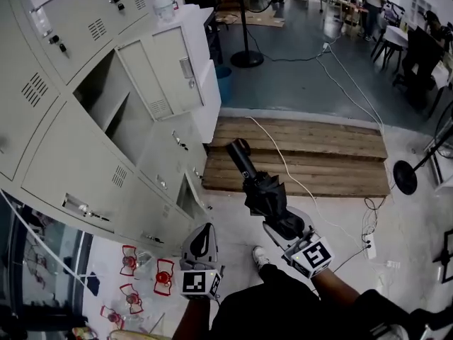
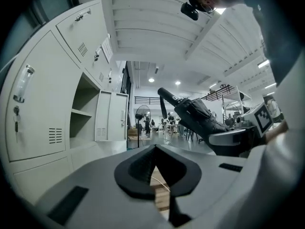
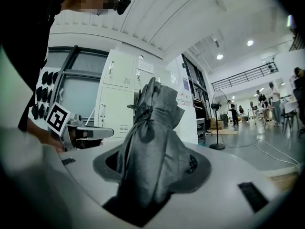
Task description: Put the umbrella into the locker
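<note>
While outside the open, shelved locker (image 1: 78, 163), umbrella (image 1: 263, 190) pinched in right claw (image 1: 281, 225); left claw (image 1: 205, 228) pressed together

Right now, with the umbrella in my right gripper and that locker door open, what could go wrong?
The umbrella sticks far out of the right gripper, gripped on its fabric near one end, so it may pivot or slip.
Its free end could knock the open door or the shelf inside the locker on the way in.
The white cable across the wooden platform could trip you.
</note>
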The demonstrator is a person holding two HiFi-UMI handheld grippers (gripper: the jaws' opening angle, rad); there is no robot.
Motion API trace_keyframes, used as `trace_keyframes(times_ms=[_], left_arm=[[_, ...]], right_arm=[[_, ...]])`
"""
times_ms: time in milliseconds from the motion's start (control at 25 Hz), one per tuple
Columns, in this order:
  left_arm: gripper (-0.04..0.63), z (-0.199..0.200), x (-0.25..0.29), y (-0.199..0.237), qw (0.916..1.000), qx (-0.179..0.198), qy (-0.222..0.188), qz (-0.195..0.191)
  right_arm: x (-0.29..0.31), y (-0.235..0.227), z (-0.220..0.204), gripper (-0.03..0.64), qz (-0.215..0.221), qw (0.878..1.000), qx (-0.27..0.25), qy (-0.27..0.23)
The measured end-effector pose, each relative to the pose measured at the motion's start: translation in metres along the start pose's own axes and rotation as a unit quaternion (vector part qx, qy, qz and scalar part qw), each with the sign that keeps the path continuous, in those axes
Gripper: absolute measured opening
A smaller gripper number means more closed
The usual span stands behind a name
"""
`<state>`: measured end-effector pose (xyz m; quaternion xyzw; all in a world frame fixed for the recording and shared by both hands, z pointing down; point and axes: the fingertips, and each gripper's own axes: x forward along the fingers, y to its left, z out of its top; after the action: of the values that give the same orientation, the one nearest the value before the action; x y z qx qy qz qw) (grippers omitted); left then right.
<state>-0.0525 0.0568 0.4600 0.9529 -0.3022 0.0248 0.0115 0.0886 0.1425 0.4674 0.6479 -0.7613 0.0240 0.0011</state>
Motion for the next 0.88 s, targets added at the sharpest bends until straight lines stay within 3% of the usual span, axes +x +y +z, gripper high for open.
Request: trace_keyframes(times_ms=[480,880], left_arm=[[-0.002,0.015,0.088,0.057,0.9975,-0.006,0.014,0.070],[-0.002,0.021,0.116,0.100,0.9905,0.005,0.011,0.137]], right_arm=[[0.112,-0.057,0.016,0.229,0.081,0.997,-0.017,0.003],[0.181,-0.076,0.019,0.229,0.146,0.989,-0.017,-0.003]])
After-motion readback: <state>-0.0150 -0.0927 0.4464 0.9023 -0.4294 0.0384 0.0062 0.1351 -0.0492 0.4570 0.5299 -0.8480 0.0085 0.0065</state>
